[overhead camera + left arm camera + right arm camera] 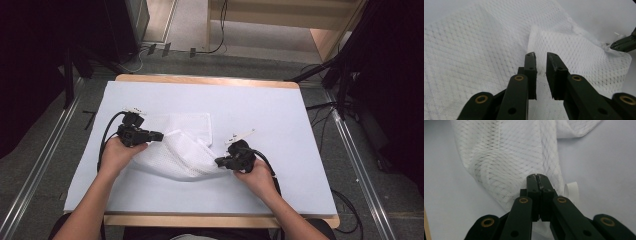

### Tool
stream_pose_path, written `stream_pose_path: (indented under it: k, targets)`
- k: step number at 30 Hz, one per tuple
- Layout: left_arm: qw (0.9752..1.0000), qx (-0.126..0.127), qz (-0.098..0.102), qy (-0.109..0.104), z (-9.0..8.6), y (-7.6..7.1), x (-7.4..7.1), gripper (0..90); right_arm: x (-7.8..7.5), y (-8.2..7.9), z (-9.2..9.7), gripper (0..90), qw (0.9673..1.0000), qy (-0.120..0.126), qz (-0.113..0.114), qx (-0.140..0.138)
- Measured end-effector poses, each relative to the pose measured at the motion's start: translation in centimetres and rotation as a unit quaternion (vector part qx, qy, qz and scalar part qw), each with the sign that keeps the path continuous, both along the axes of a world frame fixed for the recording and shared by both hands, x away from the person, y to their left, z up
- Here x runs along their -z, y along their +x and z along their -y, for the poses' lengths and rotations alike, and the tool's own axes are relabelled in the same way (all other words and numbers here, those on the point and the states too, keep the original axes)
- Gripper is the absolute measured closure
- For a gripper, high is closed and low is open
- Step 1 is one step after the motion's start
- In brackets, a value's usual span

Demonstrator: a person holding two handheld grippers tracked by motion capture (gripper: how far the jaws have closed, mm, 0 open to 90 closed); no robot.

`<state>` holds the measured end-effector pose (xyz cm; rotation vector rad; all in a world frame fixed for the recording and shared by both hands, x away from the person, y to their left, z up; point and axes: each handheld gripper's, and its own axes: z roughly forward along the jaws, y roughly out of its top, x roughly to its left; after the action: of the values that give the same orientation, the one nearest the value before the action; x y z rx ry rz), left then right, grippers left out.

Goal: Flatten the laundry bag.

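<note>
With the right tongs (539, 177) pinching the mesh bag's (185, 152) four-o'clock corner, bring the slightly spread, empty left tongs (541, 55) onto the nine-o'clock edge before folding.

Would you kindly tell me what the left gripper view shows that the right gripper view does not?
Left gripper view alone: the left tongs standing slightly apart over the white mesh cloth, nothing pinched, with the tip of the other tongs at the far right edge. Right gripper view alone: the right tongs shut on the cloth's edge, and a small ribbed white loop beside them. Both: the mesh cloth lying on the pale table cover.
</note>
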<state>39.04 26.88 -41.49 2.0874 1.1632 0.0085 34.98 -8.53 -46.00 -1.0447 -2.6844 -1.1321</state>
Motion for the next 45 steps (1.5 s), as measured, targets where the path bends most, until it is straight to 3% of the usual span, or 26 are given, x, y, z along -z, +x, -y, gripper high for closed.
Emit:
stream_pose_path:
  k: [4, 8, 11, 16, 22, 25, 27, 29, 33, 41, 45]
  targets:
    - [1.0, 0.004, -0.003, -0.006, 0.1, 0.2, 0.1, 72.2, -0.2, -0.4, -0.2, 90.0, 0.9999, -0.007, 0.007, -0.009]
    - [0.9999, 0.004, -0.007, -0.007, 0.3, 0.7, 0.4, 61.6, -1.0, -0.2, 0.0, 88.7, 0.9998, 0.008, 0.016, -0.003]
    - [0.9999, 0.004, -0.012, -0.001, 0.5, 1.1, 0.8, 54.9, -1.8, 0.6, 0.3, 84.7, 0.9993, 0.023, 0.027, 0.009]
    - [0.9998, 0.006, -0.019, 0.004, 0.8, 1.4, 0.9, 52.8, -2.7, 2.2, 0.3, 75.5, 0.9981, 0.033, 0.046, 0.025]
    - [0.9995, 0.008, -0.028, -0.005, 0.9, 1.8, 1.0, 58.0, -2.8, 4.1, -0.4, 75.0, 0.9981, 0.03, 0.043, 0.033]
    - [0.9994, 0.013, -0.031, 0.002, 1.0, 1.8, 1.2, 62.7, -2.7, 4.9, -1.0, 74.3, 0.9982, 0.028, 0.043, 0.03]
    - [0.9991, 0.009, -0.042, -0.006, 1.1, 1.8, 1.5, 65.0, -2.6, 5.5, -1.5, 74.0, 0.9983, 0.028, 0.043, 0.027]
    - [0.9989, 0.011, -0.046, 0.006, 1.3, 1.8, 1.8, 69.9, -2.4, 5.8, -2.0, 73.4, 0.9986, 0.028, 0.039, 0.021]
    - [0.9991, 0.015, -0.041, -0.004, 1.2, 1.6, 1.8, 84.4, -2.0, 6.4, -3.1, 70.7, 0.9989, 0.031, 0.034, 0.012]
    - [0.9991, 0.02, -0.034, -0.013, 0.6, 0.4, 1.3, 85.9, -1.2, 6.9, -5.1, 62.6, 0.9994, 0.027, 0.021, -0.009]
    - [0.9993, 0.018, -0.029, -0.015, 0.4, 0.0, 1.2, 85.9, -0.8, 7.1, -5.8, 64.7, 0.9994, 0.017, 0.022, -0.02]
